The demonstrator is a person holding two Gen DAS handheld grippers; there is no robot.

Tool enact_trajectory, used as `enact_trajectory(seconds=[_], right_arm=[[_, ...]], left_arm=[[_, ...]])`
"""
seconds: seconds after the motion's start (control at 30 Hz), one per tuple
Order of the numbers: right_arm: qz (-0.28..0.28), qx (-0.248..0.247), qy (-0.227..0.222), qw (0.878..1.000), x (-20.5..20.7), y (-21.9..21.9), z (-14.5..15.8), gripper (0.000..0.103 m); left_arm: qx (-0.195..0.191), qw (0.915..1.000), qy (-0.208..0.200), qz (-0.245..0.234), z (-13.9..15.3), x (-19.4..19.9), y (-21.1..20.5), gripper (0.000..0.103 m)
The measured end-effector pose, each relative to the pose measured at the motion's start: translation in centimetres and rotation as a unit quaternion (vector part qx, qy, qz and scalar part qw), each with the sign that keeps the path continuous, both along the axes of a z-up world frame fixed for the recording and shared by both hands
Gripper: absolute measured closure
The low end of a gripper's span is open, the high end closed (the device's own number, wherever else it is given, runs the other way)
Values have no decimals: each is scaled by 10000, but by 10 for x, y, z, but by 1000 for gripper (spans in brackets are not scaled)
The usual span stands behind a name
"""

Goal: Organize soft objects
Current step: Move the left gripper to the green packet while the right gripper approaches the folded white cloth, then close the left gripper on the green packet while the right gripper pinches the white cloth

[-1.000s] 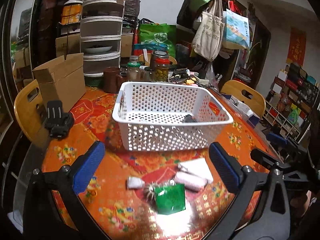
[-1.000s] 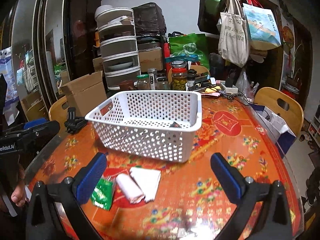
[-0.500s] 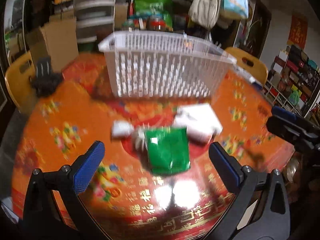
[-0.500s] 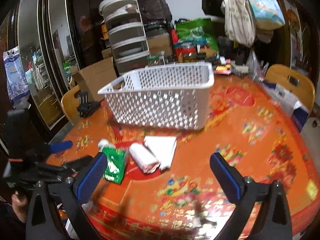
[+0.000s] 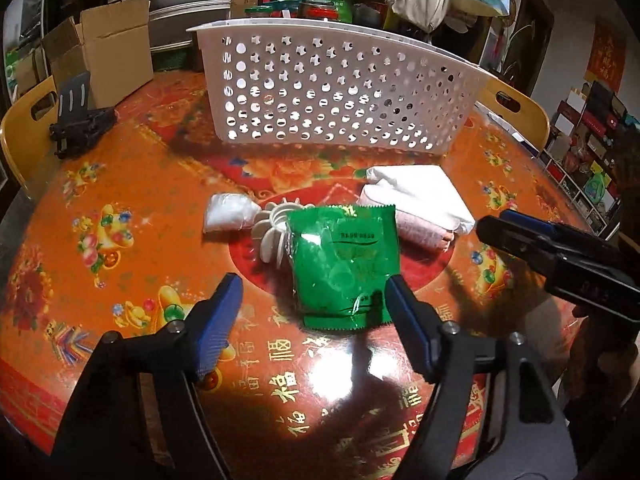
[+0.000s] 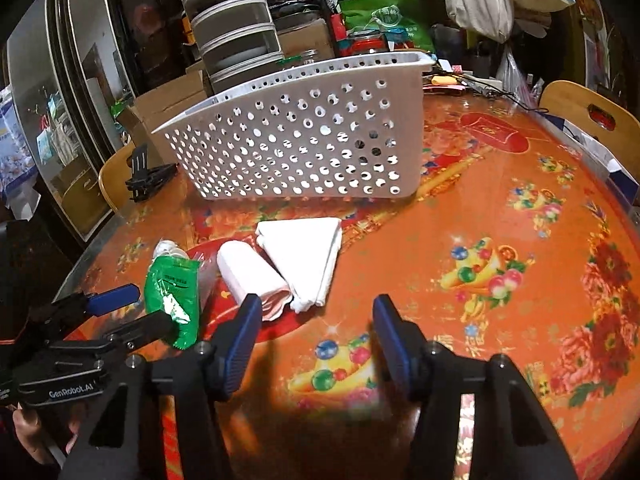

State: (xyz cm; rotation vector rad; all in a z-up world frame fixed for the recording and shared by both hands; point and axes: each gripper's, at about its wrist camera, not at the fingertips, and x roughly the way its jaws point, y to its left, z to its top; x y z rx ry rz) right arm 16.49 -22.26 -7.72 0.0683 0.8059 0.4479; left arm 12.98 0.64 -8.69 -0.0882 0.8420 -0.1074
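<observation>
Both tongs, left (image 5: pixel 312 308) and right (image 6: pixel 314 326), have dropped toward the desk (image 5: pixel 120 200), jaws just narrowing, empty (green packet (image 5: pixel 344 264), towels (image 6: pixel 304 260) still outside basket (image 5: pixel 340 88))

Green packet (image 5: pixel 346 268), white perforated basket (image 5: pixel 332 88), orange-red floral tablecloth (image 6: pixel 500 240), white cloth (image 6: pixel 308 256).

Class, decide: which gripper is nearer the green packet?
Left. The left gripper straddles the green packet's near end; the right gripper sits off to its side, by the pink roll.

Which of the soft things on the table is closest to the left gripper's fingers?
The green packet: it lies right at the left gripper, partly between its fingers. The small white bag, pink roll and folded white cloth all lie beyond it, nearer the basket.
</observation>
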Motion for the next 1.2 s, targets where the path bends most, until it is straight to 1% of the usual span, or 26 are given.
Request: enact_trajectory(seconds=[0.1, 0.3, 0.33, 0.4, 0.47, 0.5, 0.63, 0.83, 1.03, 1.2], right_arm=[[38, -61, 1, 10000, 6, 6, -1, 53], [81, -154, 91, 9998, 14, 11, -5, 68], [98, -166, 110, 9998, 14, 11, -5, 71], [121, -206, 144, 9996, 15, 13, -7, 75], [152, -224, 191, 9995, 16, 14, -9, 80], [169, -224, 205, 9994, 17, 14, -9, 85], [173, -213, 163, 9995, 14, 15, -10, 93], [108, -127, -23, 9999, 9, 12, -6, 96], [81, 5, -189, 9998, 4, 6, -2, 98], [36, 65, -375, 9993, -1, 3, 4, 98]], left_arm=[[-7, 10000, -21, -26, -3, 2, -1, 35], [-54, 10000, -22, -67, -7, 4, -1, 42], [-56, 10000, -35, -74, -8, 5, -1, 45], [-49, 9999, -65, -99, -8, 5, -2, 50], [-45, 9998, -97, -150, -7, 5, -4, 59], [-59, 9997, -118, -182, -7, 4, -5, 63], [-15, 9995, -230, -207, -5, 0, -7, 67], [-151, 9981, -468, -359, 5, -10, -1, 73], [-272, 9958, -748, -458, 19, -20, 5, 74], [-282, 9953, -808, -452, 23, -23, 7, 74]])
